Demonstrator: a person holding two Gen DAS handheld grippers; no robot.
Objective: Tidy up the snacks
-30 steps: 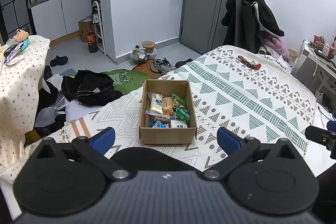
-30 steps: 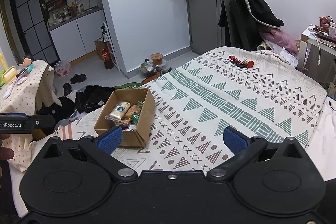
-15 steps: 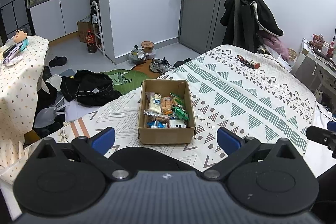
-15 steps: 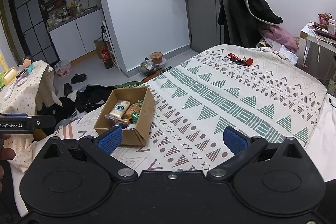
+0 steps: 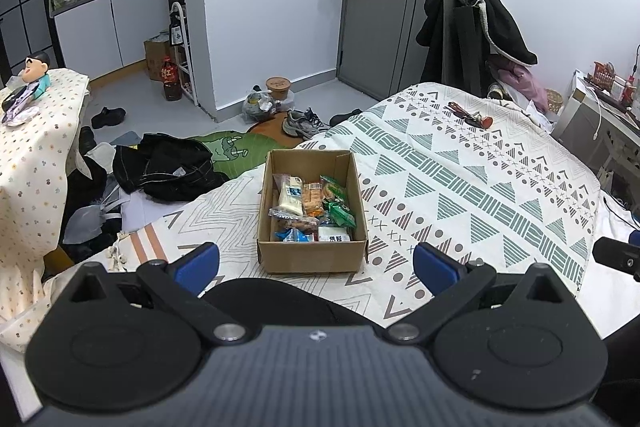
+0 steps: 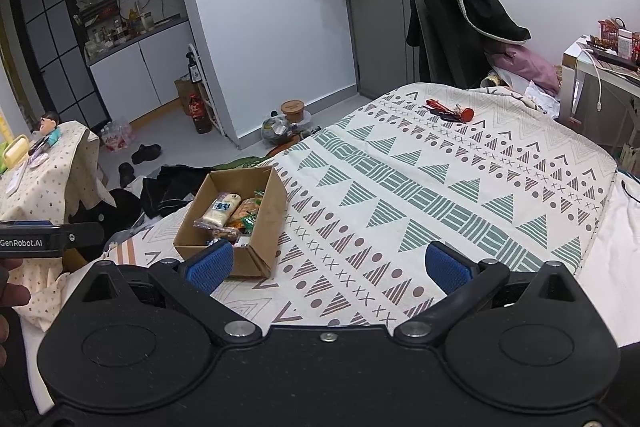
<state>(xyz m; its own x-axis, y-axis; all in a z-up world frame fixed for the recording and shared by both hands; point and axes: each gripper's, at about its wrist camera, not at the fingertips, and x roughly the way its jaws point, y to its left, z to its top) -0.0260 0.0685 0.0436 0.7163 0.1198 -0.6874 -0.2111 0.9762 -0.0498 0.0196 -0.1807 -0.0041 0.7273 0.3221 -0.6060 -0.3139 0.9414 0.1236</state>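
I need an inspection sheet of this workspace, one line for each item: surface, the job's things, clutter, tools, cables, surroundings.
Surface: bed with a patterned cover, mostly bare.
Job's things: open cardboard box near the bed's edge, holding the snack packets; none lie outside it.
Clutter: small red and black items at the far end of the bed; what they are is too small to tell.
Tools: left tool open, holding nothing, lined up with the box; right tool open, holding nothing, the box to its left.
Cables: white cable hanging at the desk on the right.
Surroundings: dark clothes and shoes on the floor; coat over a chair.
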